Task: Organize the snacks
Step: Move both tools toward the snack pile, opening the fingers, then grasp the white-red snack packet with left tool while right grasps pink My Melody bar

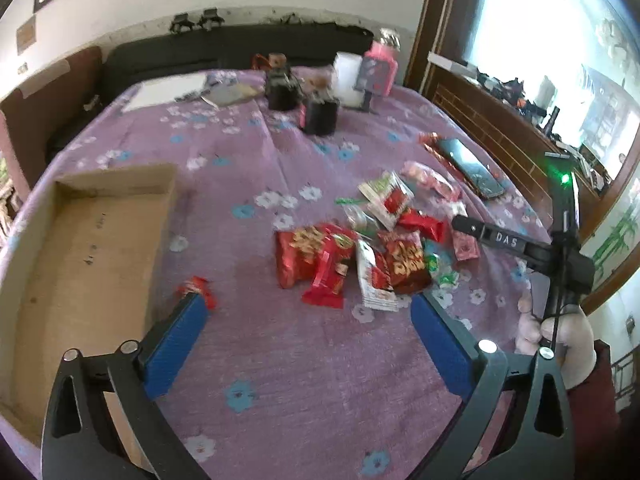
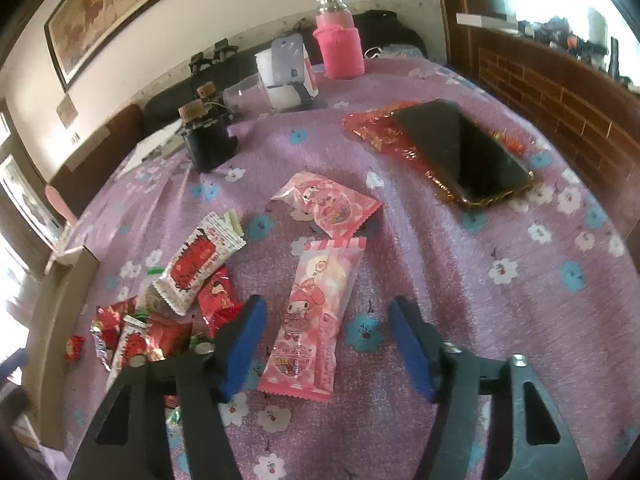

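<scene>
Glossy plastic snack wrappers (image 1: pixel 352 256), matt cardboard box (image 1: pixel 92 248), woven cloth bedspread (image 1: pixel 288 360).

Bedspread (image 1: pixel 280 360): mauve-purple, scattered white and pale blue flowers.
Cardboard box (image 1: pixel 92 240): plain tan-brown, a few dark marks inside.
Snack pile (image 1: pixel 352 256): mostly red packets with yellow lettering; some white wrappers with red panels; bits of green.
Small red candy (image 1: pixel 198 288): glossy red wrapper.
Long pink wafer packet (image 2: pixel 310 320): pale pink, cartoon rabbit figure, checked pink-and-white ends.
Second pink packet (image 2: pixel 326 208): pink, round cartoon print.
Phone (image 2: pixel 460 156): glossy black, lying on a red foil wrapper (image 2: pixel 372 128) with gold print.
Bottle (image 2: pixel 338 36): bright pink knitted sleeve, clear top.
Left tongs (image 1: pixel 308 304) and right tongs (image 2: pixel 326 320): black frames, blue pads.
</scene>
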`<action>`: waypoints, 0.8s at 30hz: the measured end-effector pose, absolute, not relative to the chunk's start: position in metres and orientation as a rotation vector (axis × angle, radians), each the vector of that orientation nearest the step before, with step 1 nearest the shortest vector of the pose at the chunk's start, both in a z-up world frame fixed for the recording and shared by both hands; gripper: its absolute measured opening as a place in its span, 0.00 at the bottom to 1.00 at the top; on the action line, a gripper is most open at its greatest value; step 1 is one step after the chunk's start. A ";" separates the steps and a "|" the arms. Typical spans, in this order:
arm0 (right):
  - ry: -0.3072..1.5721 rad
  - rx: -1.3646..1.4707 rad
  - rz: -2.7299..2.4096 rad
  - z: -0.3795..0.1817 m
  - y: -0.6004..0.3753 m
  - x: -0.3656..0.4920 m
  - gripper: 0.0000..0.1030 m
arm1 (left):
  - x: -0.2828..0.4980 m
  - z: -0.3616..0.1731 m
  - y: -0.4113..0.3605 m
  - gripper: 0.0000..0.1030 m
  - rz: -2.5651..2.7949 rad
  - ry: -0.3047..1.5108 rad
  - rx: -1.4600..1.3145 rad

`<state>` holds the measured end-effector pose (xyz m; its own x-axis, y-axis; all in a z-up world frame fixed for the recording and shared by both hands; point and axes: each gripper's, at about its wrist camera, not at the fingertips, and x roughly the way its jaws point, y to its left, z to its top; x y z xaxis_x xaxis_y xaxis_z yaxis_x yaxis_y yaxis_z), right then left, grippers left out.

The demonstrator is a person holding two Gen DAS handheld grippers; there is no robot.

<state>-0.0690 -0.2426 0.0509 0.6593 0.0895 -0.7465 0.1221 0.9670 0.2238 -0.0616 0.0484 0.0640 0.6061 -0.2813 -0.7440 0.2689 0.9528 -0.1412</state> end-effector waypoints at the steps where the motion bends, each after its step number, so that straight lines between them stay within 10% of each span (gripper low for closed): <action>1: 0.856 0.277 -0.006 0.050 -0.243 -0.069 0.49 | -0.060 0.061 0.044 0.92 -0.332 0.874 -0.017; 9: 0.863 0.311 0.025 0.047 -0.246 -0.069 0.29 | -0.052 0.047 -0.007 0.47 -0.456 0.916 0.063; 24: 0.863 0.312 0.033 0.047 -0.246 -0.069 0.31 | -0.023 0.026 -0.023 0.45 -0.367 0.915 0.144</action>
<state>-0.0691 -0.2461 0.0467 0.6526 0.1543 -0.7418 0.0965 0.9542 0.2833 -0.0230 -0.0233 0.0260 0.5527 -0.2483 -0.7955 0.3696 0.9286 -0.0330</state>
